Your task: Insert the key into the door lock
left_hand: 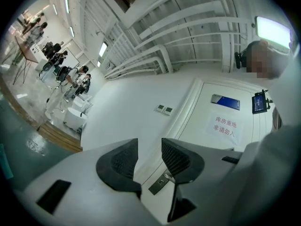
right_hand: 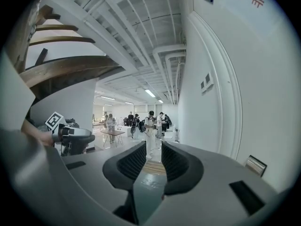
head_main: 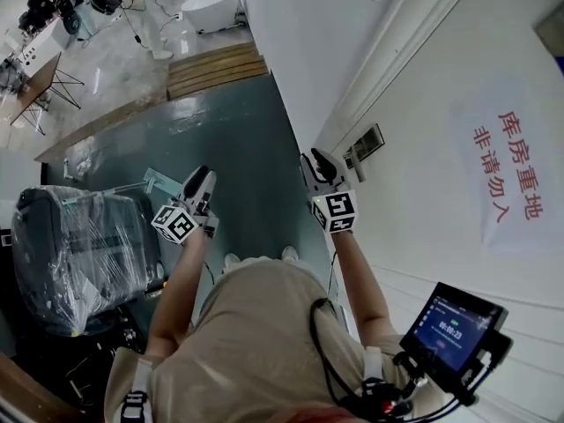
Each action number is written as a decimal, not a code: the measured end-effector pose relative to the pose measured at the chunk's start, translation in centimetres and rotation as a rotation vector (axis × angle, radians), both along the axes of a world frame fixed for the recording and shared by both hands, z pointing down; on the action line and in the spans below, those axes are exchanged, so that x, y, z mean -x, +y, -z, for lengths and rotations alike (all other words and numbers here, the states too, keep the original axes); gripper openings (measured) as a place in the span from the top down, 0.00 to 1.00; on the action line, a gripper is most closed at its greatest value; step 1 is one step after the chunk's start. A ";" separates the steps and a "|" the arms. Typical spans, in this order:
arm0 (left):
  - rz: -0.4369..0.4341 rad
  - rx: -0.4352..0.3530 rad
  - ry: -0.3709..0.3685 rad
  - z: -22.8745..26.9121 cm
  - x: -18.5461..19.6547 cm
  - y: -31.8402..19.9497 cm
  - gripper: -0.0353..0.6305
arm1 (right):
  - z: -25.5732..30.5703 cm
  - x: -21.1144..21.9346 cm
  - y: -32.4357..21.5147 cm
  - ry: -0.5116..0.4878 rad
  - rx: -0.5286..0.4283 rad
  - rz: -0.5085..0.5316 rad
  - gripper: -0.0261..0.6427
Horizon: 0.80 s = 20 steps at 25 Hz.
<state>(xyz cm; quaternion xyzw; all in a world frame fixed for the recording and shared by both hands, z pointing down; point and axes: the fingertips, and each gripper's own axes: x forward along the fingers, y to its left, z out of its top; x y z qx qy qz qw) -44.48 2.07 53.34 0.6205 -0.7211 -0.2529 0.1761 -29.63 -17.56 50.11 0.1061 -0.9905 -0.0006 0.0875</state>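
the left gripper (left_hand: 149, 147) stood with its jaws apart and nothing between them. through the gap the door lock (left_hand: 162, 180) showed as a dark plate on the white door (head_main: 423, 210), well apart from the jaws. the right gripper (right_hand: 153, 149) had its jaws parted by a narrower gap, also empty, and pointed along the hall rather than at the lock. both were held up in front of the person, near the door's edge. no key was found in any view, neither in a gripper nor elsewhere. the lock plate was too small and too dark to tell whether a key already sat in it. the scene therefore fitted either a key yet to be brought or one already lodged and let go. the keyhole itself could not be made out. in the right gripper view only a corner of a metal plate showed low on the door, and it could not be confirmed as the lock.
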 end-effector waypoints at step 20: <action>-0.075 0.025 -0.011 -1.7 0.7 -2.3 0.72 | -0.9 0.8 0.4 0.019 0.002 -0.026 0.83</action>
